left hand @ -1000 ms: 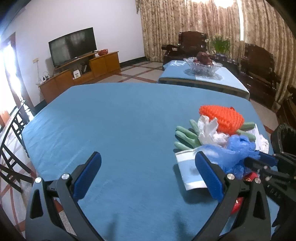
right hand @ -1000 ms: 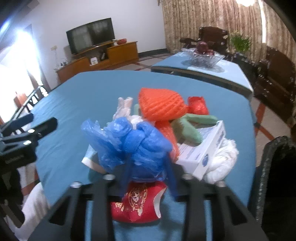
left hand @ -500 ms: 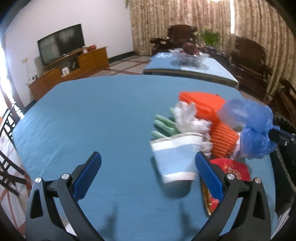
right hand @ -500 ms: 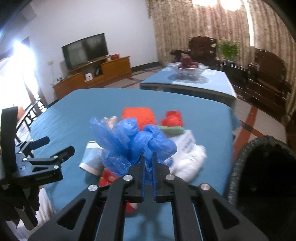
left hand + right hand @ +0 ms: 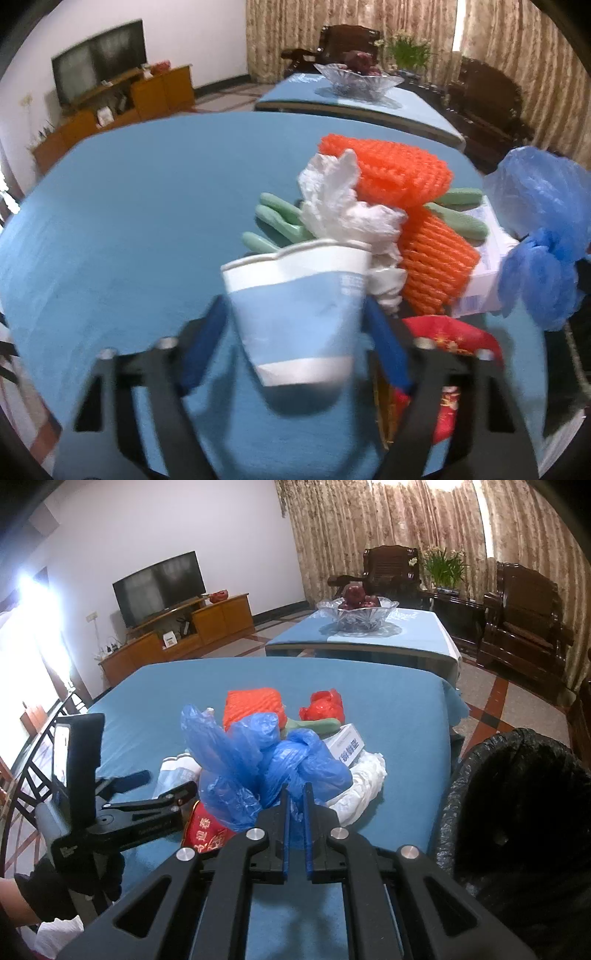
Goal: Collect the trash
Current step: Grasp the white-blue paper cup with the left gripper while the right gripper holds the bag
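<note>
A pile of trash lies on the blue table (image 5: 110,206): orange foam netting (image 5: 391,173), crumpled white tissue (image 5: 343,210), green gloves (image 5: 273,221), a white box (image 5: 345,744), red packets (image 5: 454,339). My left gripper (image 5: 295,325) has its fingers on both sides of a blue-and-white paper cup (image 5: 295,306). My right gripper (image 5: 295,805) is shut on a crumpled blue plastic bag (image 5: 258,760), held above the table; the bag shows at the right of the left wrist view (image 5: 546,229). A black-lined trash bin (image 5: 517,797) stands right of the table.
A second table with a glass fruit bowl (image 5: 356,611) stands beyond. A TV (image 5: 159,585) on a wooden cabinet is at the back left. Dark wooden armchairs (image 5: 524,627) and curtains line the back right. A chair (image 5: 33,738) stands at the table's left.
My left gripper has moved in and closed around the paper cup. My right gripper has lifted the blue bag off the pile and drawn back towards the bin.
</note>
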`<state>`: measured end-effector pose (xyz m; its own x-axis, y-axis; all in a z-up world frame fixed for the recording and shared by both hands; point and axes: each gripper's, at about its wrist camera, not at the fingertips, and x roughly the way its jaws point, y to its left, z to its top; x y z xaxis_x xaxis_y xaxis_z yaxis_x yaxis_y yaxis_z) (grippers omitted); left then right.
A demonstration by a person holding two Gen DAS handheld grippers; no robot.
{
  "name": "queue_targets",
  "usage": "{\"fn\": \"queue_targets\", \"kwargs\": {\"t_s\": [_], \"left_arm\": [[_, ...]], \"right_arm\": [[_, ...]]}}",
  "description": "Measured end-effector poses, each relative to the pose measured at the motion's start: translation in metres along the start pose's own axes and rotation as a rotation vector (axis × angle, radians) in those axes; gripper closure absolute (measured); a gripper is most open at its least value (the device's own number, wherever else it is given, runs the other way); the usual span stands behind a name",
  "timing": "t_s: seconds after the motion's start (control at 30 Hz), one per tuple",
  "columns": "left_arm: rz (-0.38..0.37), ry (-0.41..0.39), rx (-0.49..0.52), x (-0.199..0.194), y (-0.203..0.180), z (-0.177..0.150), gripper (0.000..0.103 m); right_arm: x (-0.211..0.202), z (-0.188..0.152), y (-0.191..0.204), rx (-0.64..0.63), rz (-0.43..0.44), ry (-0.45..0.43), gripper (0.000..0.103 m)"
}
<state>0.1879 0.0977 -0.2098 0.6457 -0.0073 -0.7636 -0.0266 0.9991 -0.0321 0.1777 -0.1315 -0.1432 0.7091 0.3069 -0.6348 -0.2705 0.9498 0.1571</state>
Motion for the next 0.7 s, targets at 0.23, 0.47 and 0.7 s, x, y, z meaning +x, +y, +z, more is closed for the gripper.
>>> {"fn": "queue_targets", "kwargs": {"t_s": [0.23,0.47,0.7], "left_arm": [[-0.073,-0.02,-0.051,-0.015,0.012,-0.002,0.073],[-0.089,-0.054,-0.071,-0.039,0.019,0.0,0.077],[-0.101,-0.131,-0.072,-0.086,0.01,0.012,0.078]], "right_arm": [[-0.002,0.002,0.004,-0.009,0.021,-0.007,0.097],[-0.007,0.009,0.01,-0.017,0.043,-0.031,0.097],[-0.019,0.024,0.016,-0.018,0.063,-0.067,0.097]]}}
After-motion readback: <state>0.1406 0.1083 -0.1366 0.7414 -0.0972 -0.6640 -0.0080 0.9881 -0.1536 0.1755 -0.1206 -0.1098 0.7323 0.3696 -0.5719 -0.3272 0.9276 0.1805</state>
